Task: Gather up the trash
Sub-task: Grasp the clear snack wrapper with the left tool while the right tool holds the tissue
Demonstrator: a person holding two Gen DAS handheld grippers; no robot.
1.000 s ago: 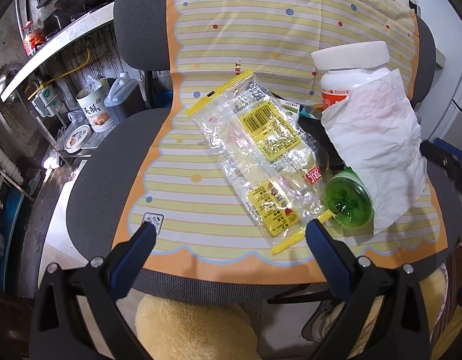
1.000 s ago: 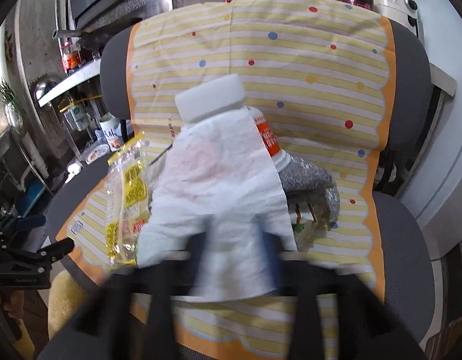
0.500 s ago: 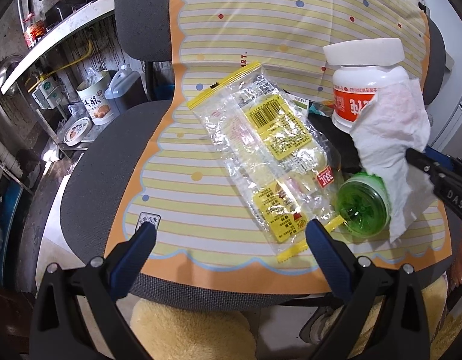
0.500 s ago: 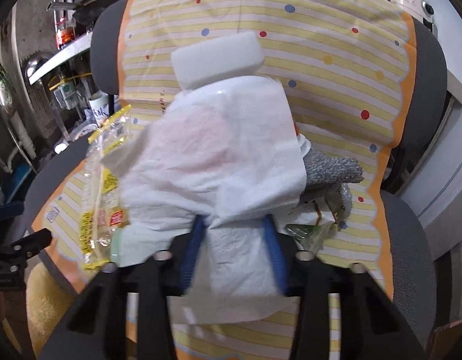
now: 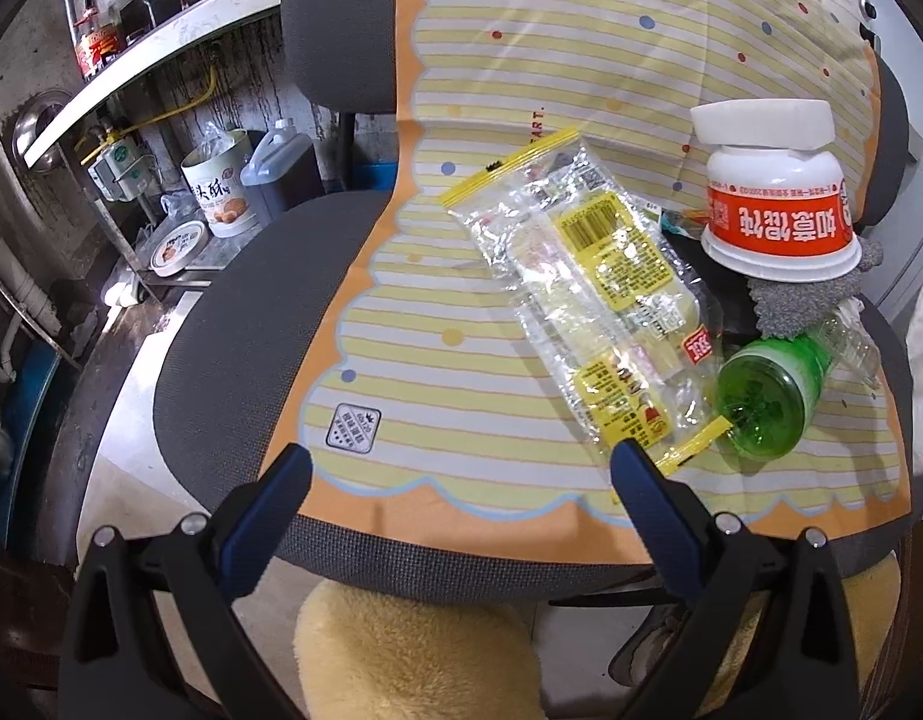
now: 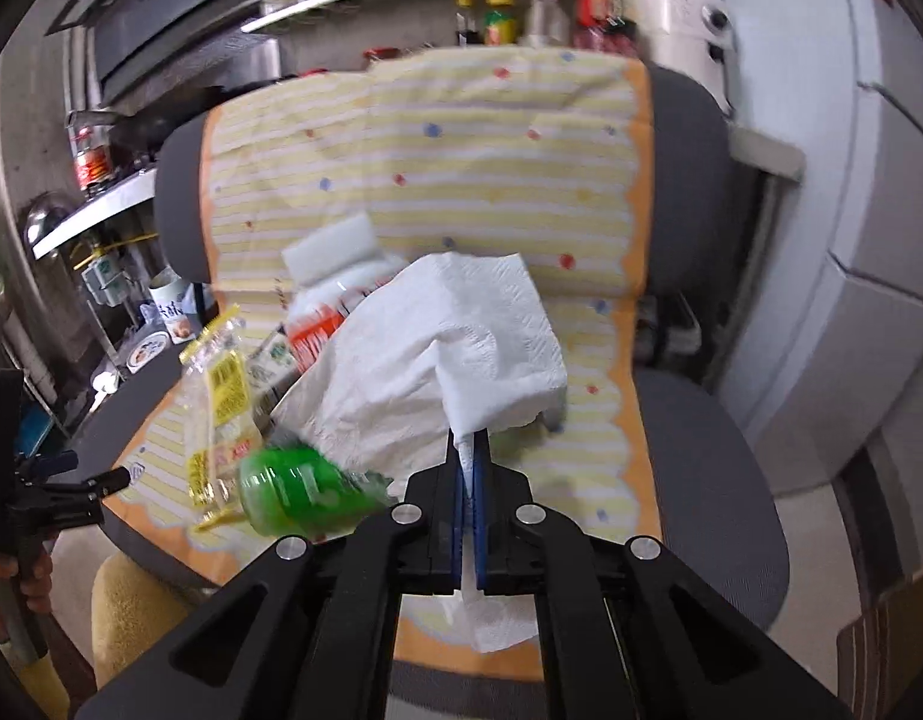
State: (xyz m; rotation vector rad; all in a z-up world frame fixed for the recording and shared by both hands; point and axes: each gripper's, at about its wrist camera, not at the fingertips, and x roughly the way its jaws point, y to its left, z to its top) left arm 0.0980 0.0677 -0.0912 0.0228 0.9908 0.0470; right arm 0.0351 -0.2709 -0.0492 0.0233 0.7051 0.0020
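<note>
Tissue (image 6: 461,348) is pinched in the right claw (image 6: 470,450), blue pads pressed together on a bunched fold near one edge, the rest of the sheet billowing above and in front of the tips, over the striped cover (image 6: 581,420) of the office chair (image 6: 719,480). A short tail hangs out behind the pads. Soft, near weightless, crumples at once, likely tears if snagged; a pinch on a gathered fold like this one should hold (no need for more squeeze). No real long axis: the sheet fans up and away from the pads, loose corner toward the chair back.

Left claw (image 5: 461,474) is spread wide with nothing between its pads, hovering over the front edge of the seat, right pad just beside the end of the clear zip bag (image 5: 593,300). Bag looks light, crinkly, slippery; long axis runs diagonally from the chair back toward the front edge. Take it by the yellow zip strip, I'd say. Green-capped bottle (image 5: 767,402) lies on its side beside the bag, cap toward the seat front; thin plastic, will probably roll. White tub (image 5: 773,204) stands inverted behind.
</note>
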